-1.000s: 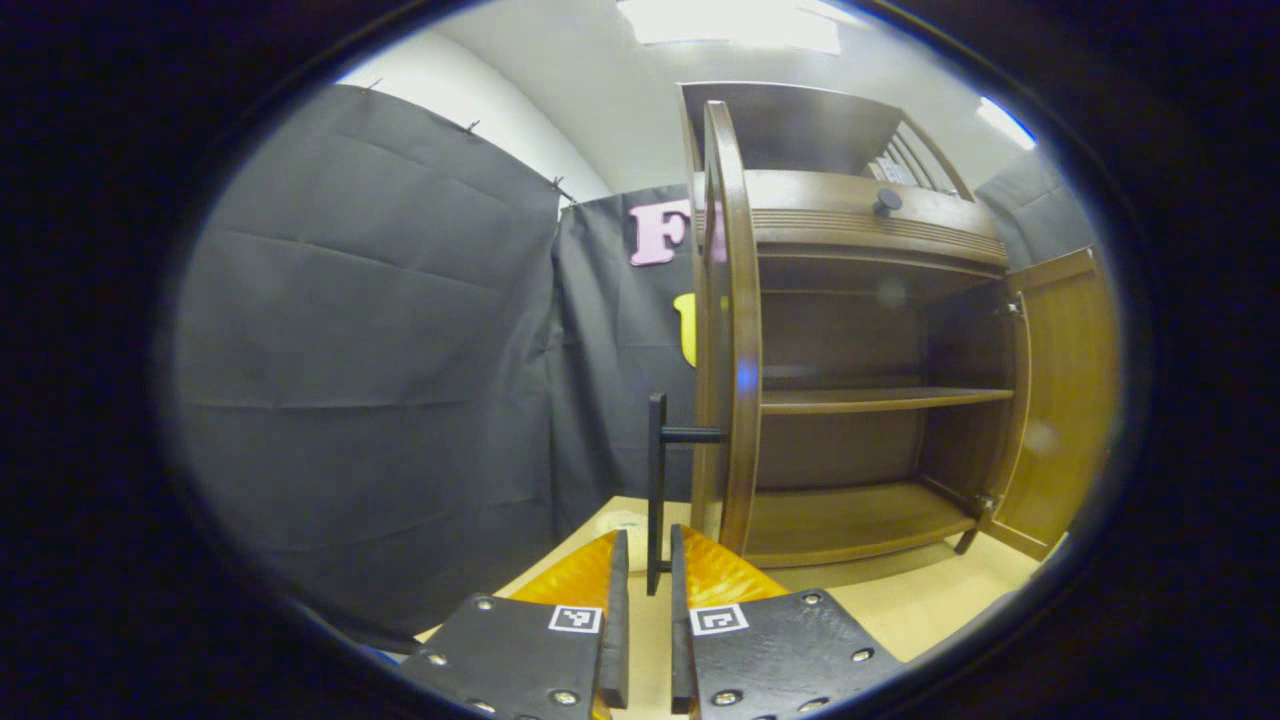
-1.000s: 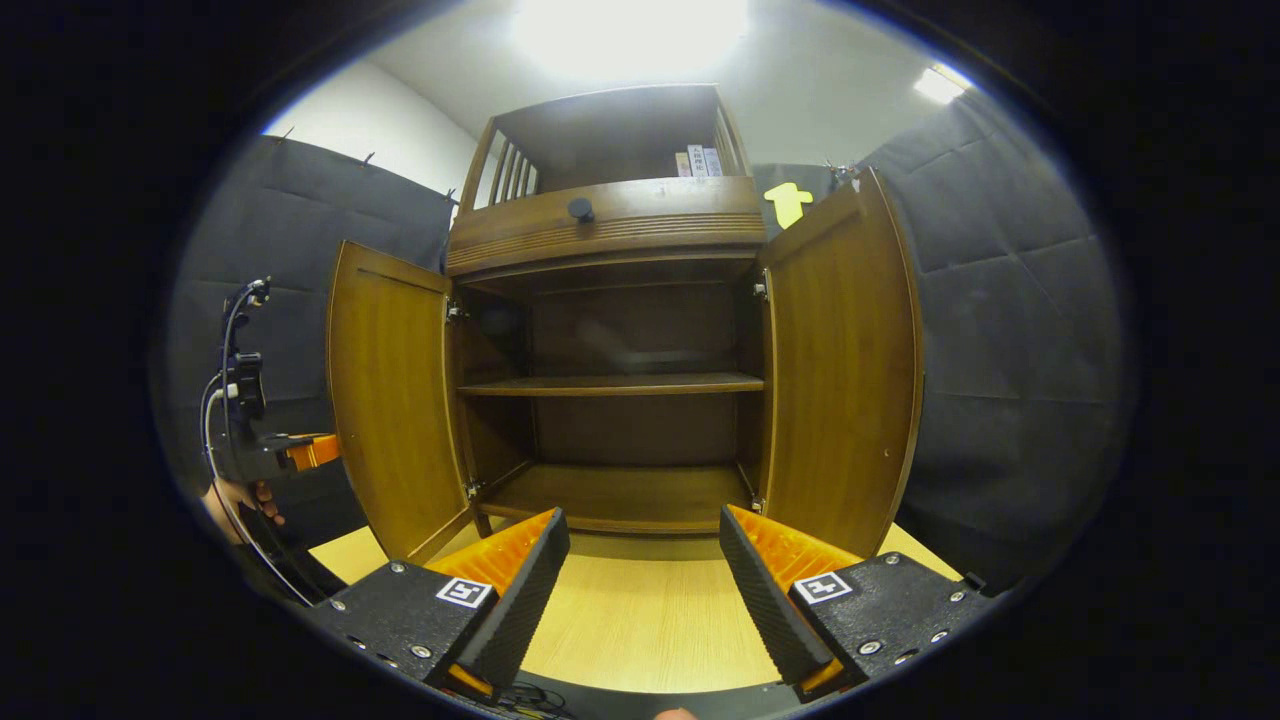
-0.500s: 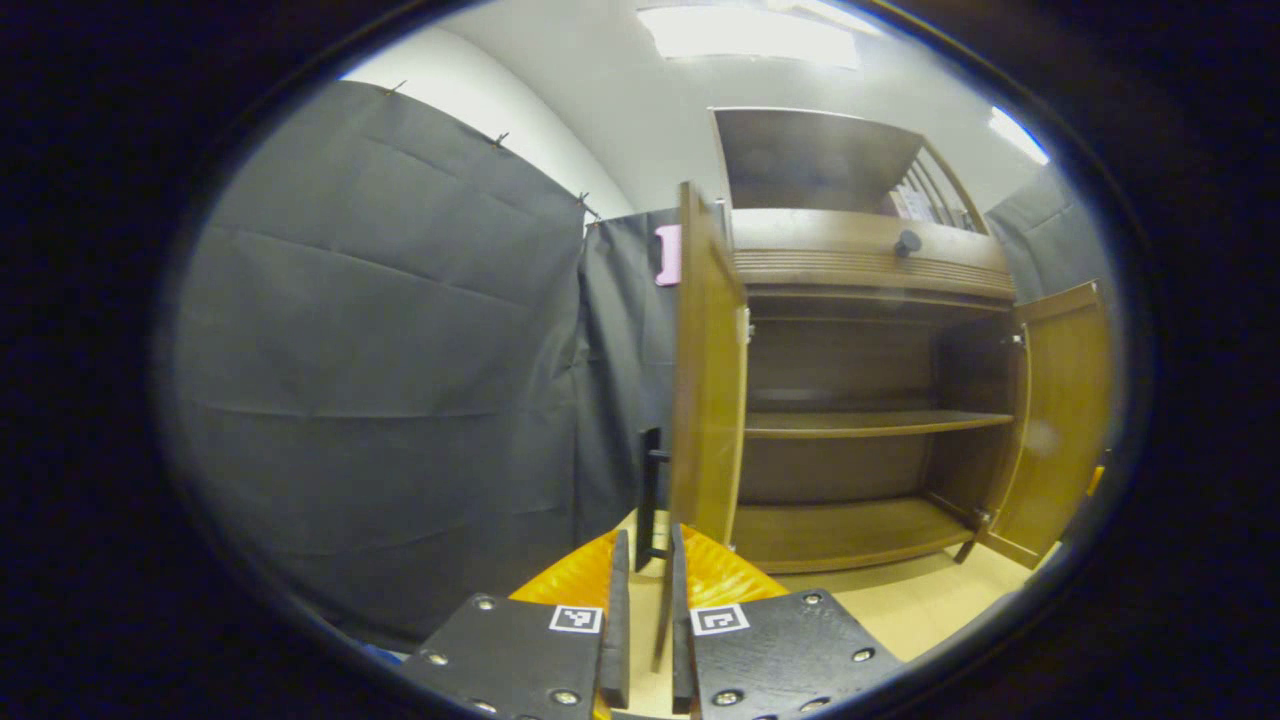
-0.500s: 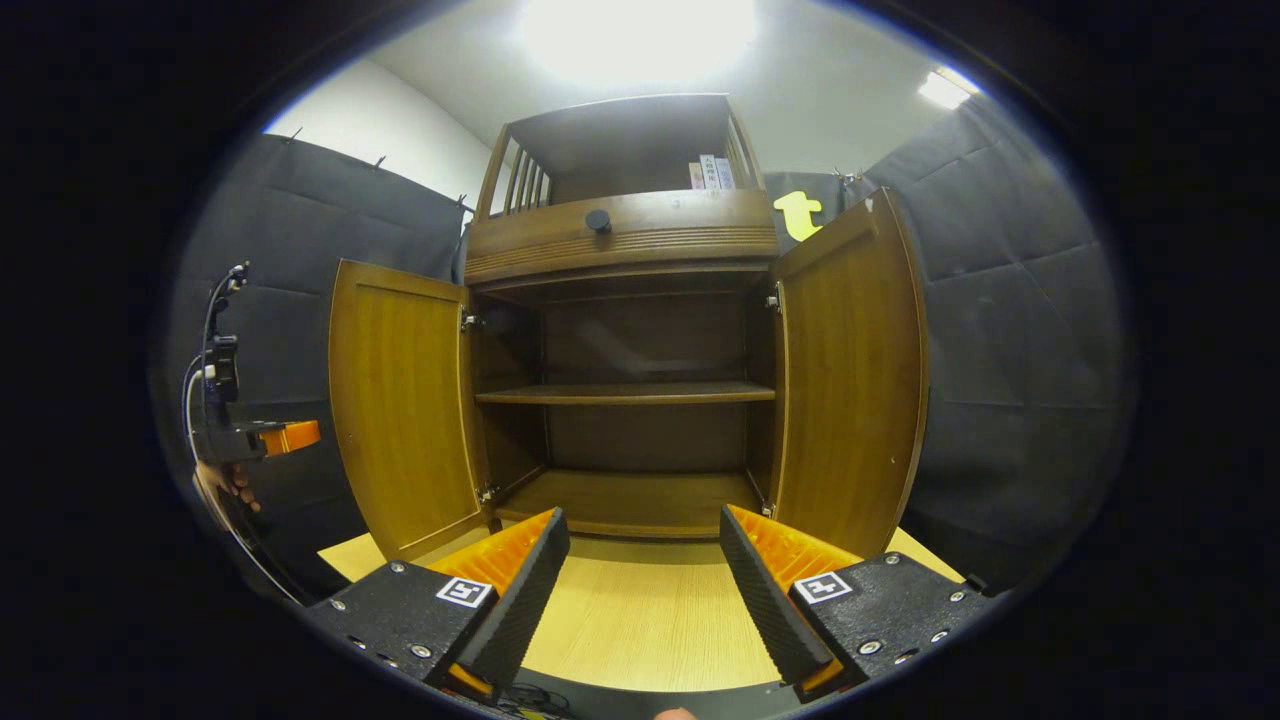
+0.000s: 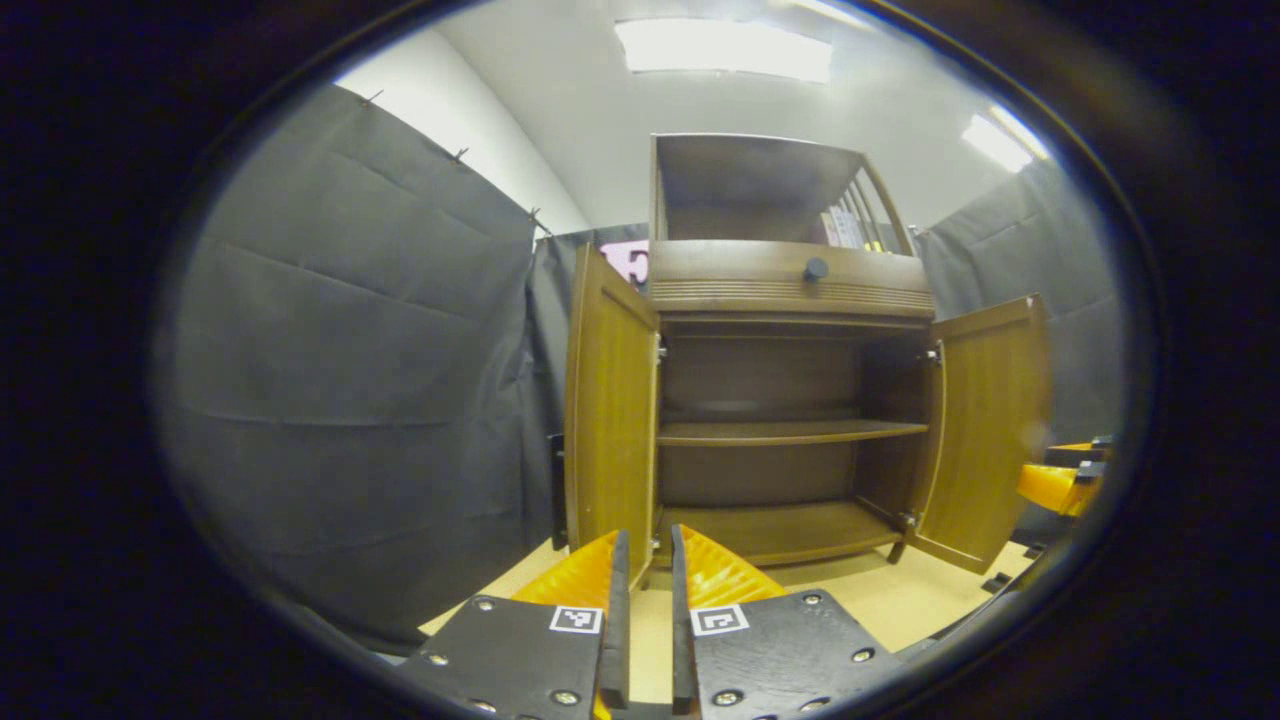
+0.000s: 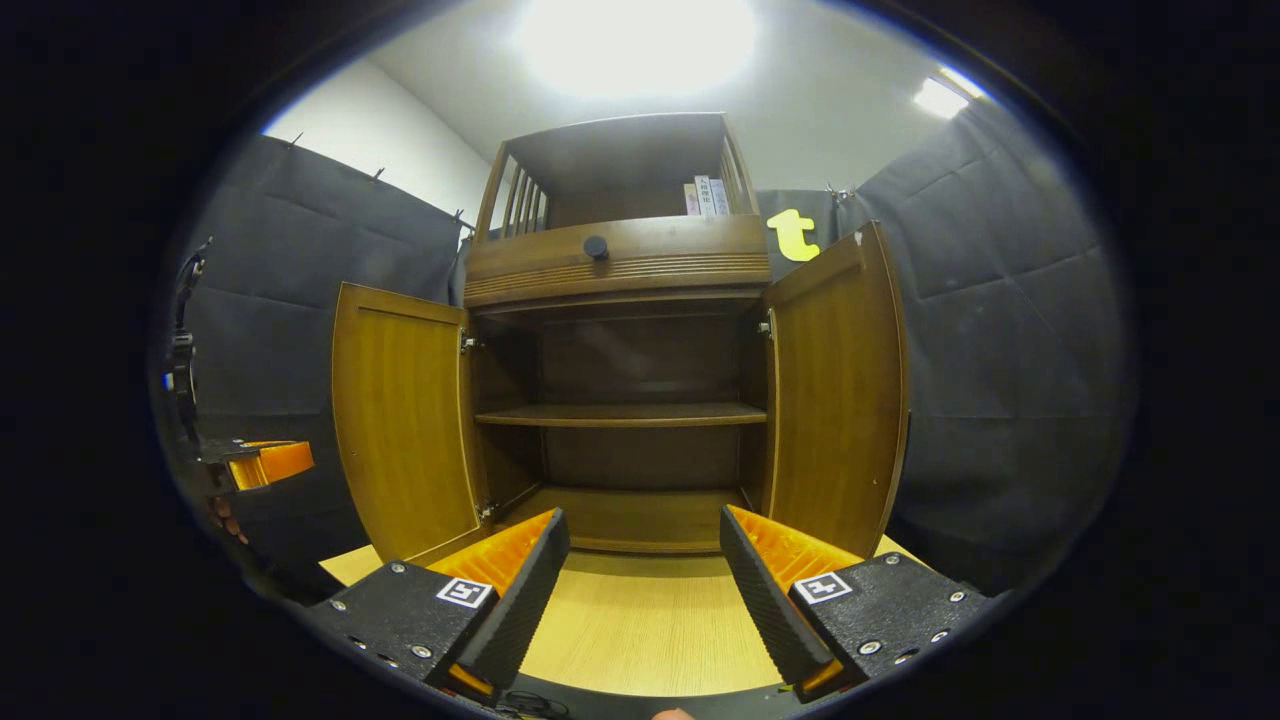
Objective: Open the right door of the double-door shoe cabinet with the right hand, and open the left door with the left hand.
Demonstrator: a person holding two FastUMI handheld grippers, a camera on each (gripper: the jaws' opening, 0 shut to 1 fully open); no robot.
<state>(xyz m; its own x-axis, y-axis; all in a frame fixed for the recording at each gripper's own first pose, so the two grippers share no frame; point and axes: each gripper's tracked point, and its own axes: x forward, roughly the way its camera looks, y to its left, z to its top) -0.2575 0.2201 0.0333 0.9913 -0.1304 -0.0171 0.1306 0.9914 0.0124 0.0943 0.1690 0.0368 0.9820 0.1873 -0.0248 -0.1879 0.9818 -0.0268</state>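
Tabletop [image 6: 620, 640]: cabinet [image 6: 615, 260] doors swung wide; right tool [image 6: 643, 570] spread.

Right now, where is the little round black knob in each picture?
Left gripper view: the small round black knob sits right of centre, high on the wooden drawer front.
Right gripper view: the knob is near centre, upper part.
Shared landmark: the wooden middle shelf below it.

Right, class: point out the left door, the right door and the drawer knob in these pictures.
left door [image 6: 400, 420]: right gripper view, middle of its inner panel.
right door [image 6: 835, 400]: right gripper view, middle of its inner panel.
drawer knob [image 6: 596, 247]: right gripper view, front face of the dark round knob.
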